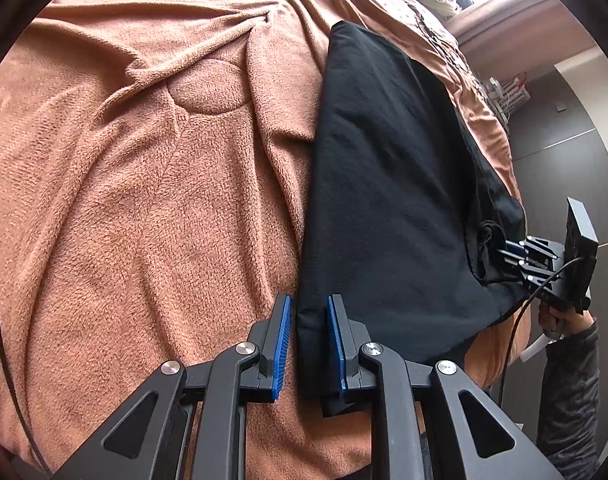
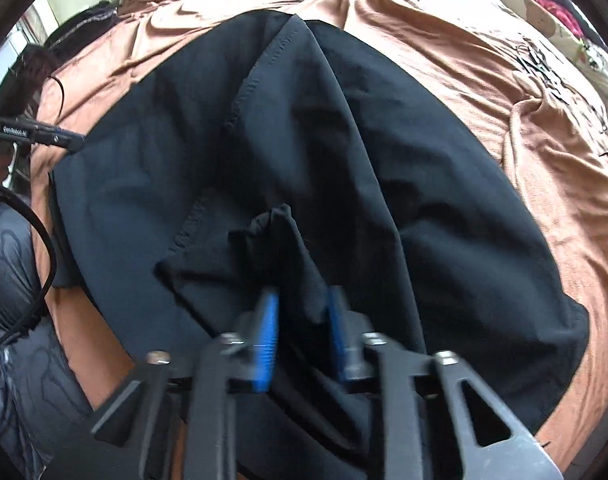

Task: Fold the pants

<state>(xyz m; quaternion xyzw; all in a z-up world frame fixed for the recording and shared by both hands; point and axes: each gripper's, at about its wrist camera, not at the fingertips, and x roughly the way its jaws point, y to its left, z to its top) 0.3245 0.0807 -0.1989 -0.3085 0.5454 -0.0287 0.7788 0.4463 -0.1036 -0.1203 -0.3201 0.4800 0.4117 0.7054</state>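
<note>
Jaws-near black pants (image 1: 388, 184), lengthwise away

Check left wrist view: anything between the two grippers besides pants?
No. Only the black pants span from left gripper to right gripper, over the blanket.

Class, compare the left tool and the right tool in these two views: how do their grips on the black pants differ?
The left tool straddles a flat, folded edge of the pants; the right tool clamps a bunched, crumpled wad. The left tool's picture is sharp; the right tool's is blurred. Both have blue pads and hold the same pants over the brown blanket.
</note>
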